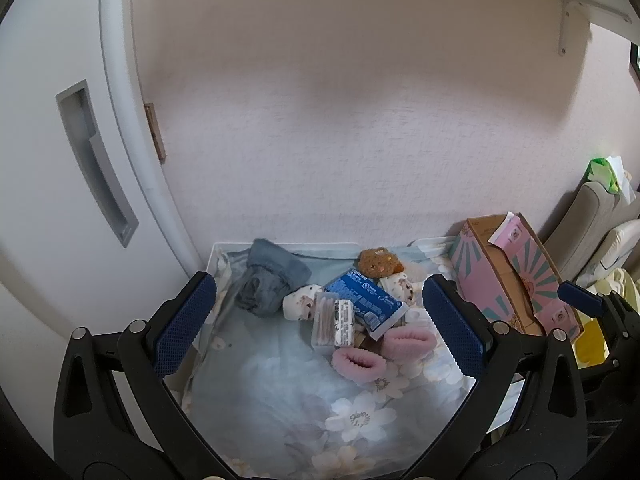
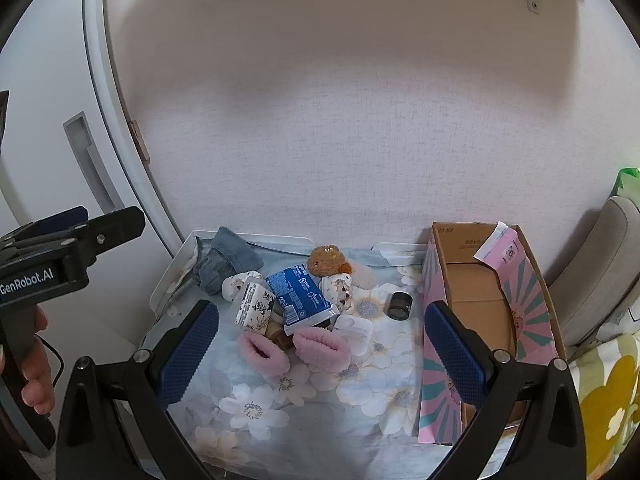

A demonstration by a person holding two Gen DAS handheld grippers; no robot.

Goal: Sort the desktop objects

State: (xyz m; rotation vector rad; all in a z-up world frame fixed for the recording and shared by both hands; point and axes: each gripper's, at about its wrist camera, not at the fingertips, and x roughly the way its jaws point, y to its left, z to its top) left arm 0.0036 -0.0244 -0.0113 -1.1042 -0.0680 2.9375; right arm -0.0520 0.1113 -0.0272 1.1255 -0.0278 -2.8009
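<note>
A pile sits on the floral cloth (image 2: 320,408): a blue packet (image 1: 366,304) (image 2: 300,294), a clear box of cotton swabs (image 1: 325,322), a small printed pack (image 2: 256,306), two pink fluffy slippers (image 1: 362,360) (image 2: 296,346), a brown plush (image 1: 378,262) (image 2: 328,260), patterned white socks (image 2: 340,286) and a grey-blue sock bundle (image 1: 266,280) (image 2: 226,264). A small dark jar (image 2: 399,305) stands nearer the pink cardboard box (image 1: 516,276) (image 2: 488,320). My left gripper (image 1: 320,332) hangs open before the pile. My right gripper (image 2: 322,356) is open too, above the cloth.
A white cabinet door with a recessed handle (image 1: 96,164) stands at the left, the wall behind. A white tray edge (image 2: 172,280) shows under the cloth. A grey chair back (image 2: 600,264) and yellow floral fabric (image 2: 608,396) lie right. A hand (image 2: 34,364) holds the left gripper's grip.
</note>
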